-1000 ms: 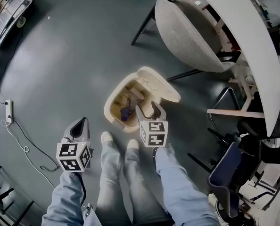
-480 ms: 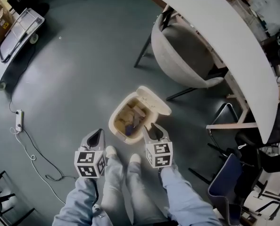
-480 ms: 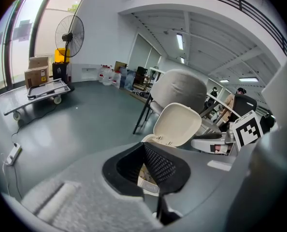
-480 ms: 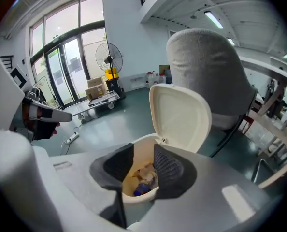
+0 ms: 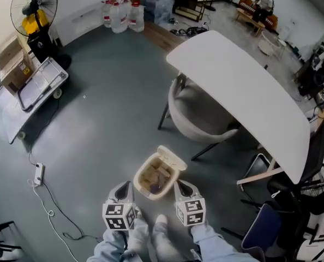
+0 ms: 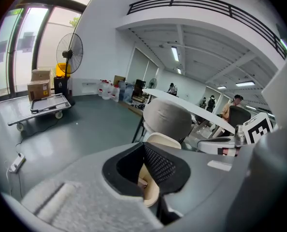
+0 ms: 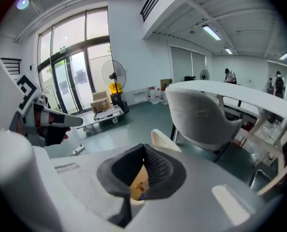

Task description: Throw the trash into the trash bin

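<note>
Right gripper (image 7: 143,148): jaws pressed together, having just been closing, with nothing pinched between them. Left gripper (image 6: 144,145): jaws likewise pressed together, nothing held. Both are carried either side of the person's legs (image 5: 151,240), tips toward the trash bin (image 5: 142,172). The bin is cream, with its lid (image 5: 170,156) raised, and is set on the grey floor (image 5: 96,124) near a grey chair (image 5: 197,116) and white table (image 5: 244,91). The trash (image 5: 155,180) is seen lying inside the bin.

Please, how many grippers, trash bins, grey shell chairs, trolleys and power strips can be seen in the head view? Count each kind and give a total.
Grippers: 2, left gripper and right gripper
Trash bin: 1
Grey shell chair: 1
Trolley: 1
Power strip: 1
Total: 6
</note>
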Demonstrator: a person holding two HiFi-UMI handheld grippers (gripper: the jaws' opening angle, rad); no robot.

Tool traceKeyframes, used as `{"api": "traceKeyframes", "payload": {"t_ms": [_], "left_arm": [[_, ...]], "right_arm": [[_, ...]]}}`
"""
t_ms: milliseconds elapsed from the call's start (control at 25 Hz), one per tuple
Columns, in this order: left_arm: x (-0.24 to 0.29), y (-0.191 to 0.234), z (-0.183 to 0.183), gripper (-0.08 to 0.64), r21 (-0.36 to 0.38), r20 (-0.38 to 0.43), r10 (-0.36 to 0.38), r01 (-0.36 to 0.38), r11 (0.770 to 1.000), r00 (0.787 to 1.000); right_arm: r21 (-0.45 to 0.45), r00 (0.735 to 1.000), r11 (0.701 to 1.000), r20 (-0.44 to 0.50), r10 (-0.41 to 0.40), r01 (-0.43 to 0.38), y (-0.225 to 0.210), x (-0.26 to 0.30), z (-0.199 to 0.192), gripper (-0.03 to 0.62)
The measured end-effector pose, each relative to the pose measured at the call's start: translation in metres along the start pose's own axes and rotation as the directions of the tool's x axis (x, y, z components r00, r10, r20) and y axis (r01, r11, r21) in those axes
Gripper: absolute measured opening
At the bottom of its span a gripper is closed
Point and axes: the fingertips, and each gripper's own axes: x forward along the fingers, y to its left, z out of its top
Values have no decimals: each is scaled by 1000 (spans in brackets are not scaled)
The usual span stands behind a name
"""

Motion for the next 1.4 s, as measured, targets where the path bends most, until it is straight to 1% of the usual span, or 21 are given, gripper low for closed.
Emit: {"api": "traceKeyframes", "payload": {"t_ms": [80,160,240,320,400,480,560,640,760,880,1000,1080,1160,1400], "left_arm": [[-18,-9,20,9,-9,31,13,-13,1000,999],[-38,-19,43,9,1,64,13,-13,1000,998],[-57,-30,69,9,37,102,3,-7,999,995],[-72,-38,98,9,79,152,-6,-6,997,988],[-88,-41,128,9,115,208,-7,-17,993,978],[-104,-38,155,9,147,264,-1,-39,988,964],[-117,-33,177,9,158,316,6,-59,986,949],[-127,-27,192,9,150,350,15,-71,986,937],[-135,-20,201,9,128,377,33,-87,988,926],[-139,-17,205,9,115,393,38,-90,989,919],[-141,-18,207,9,118,400,30,-84,989,916],[-142,-21,207,9,117,401,25,-78,990,916],[-143,-25,205,9,118,398,20,-73,990,917],[-148,-20,201,9,113,394,22,-72,991,919]], "right_arm": [[-19,999,1000,46,-1,2,0,-27,27,3],[-42,996,999,83,-18,21,-2,-53,55,3],[-52,992,997,117,-44,51,-9,-77,82,3],[-41,985,995,151,-86,93,-22,-102,107,3],[-14,972,990,192,-137,143,-39,-127,129,3],[20,953,981,234,-192,193,-56,-152,148,3],[56,931,969,271,-245,239,-73,-176,164,3],[96,910,957,296,-290,274,-88,-195,172,3],[147,889,942,314,-333,301,-103,-212,173,3],[165,880,935,320,-350,312,-104,-219,174,3],[162,885,939,319,-340,302,-98,-219,173,3],[139,888,943,318,-331,302,-92,-220,171,3],[119,887,943,319,-334,312,-88,-223,171,3],[130,891,943,311,-331,305,-80,-219,170,3]]}}
